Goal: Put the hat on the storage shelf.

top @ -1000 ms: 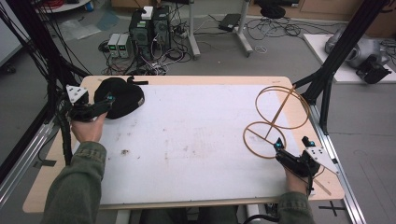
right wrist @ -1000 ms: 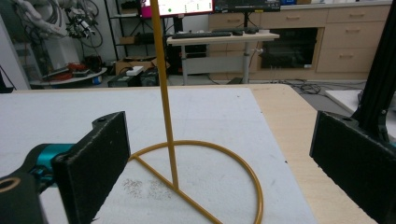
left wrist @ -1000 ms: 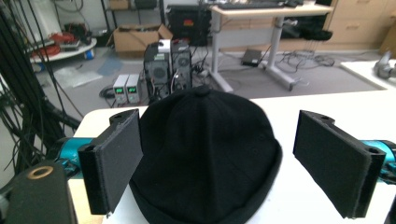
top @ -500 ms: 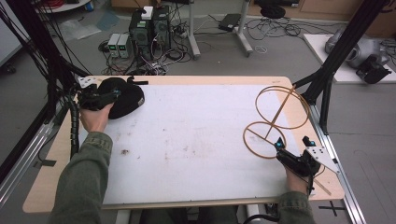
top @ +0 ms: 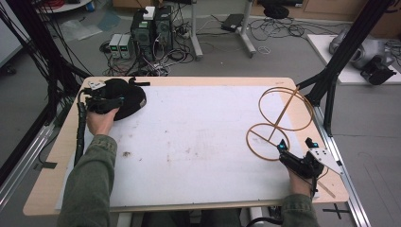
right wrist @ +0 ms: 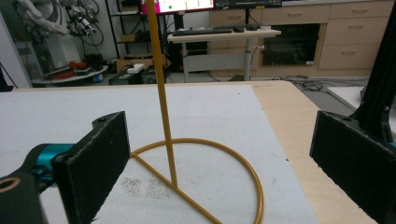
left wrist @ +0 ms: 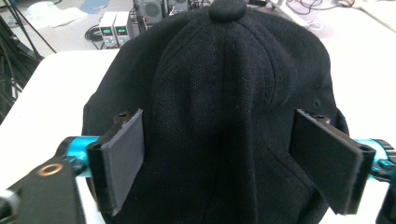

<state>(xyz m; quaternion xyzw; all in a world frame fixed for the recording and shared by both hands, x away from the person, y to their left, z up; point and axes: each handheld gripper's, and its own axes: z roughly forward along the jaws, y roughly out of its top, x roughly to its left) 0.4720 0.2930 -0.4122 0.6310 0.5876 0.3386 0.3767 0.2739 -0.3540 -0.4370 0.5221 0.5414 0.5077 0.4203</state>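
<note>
A black cap (top: 135, 97) lies at the far left of the table. My left gripper (top: 119, 100) reaches over it. In the left gripper view the cap (left wrist: 224, 70) sits between the jaws of the left gripper (left wrist: 224, 163). The jaws have just been closing a little but stand wide, and the pads (left wrist: 121, 158) do not press the cloth. At the right stands a yellow wire stand (top: 283, 115) with a round base and an upper ring. My right gripper (top: 296, 144) rests open just in front of that base. The stand's pole (right wrist: 163, 107) rises ahead of the right gripper (right wrist: 224, 163).
A white mat (top: 198, 142) covers most of the wooden table. Black frame posts (top: 331, 80) stand by the table's right edge, close behind the stand. Power supplies and cables (top: 142, 33) sit on the floor beyond the far edge.
My left hand has moved forward and down from the table's left edge onto the cap, and its jaws now straddle it. The right hand and the stand have kept still.
</note>
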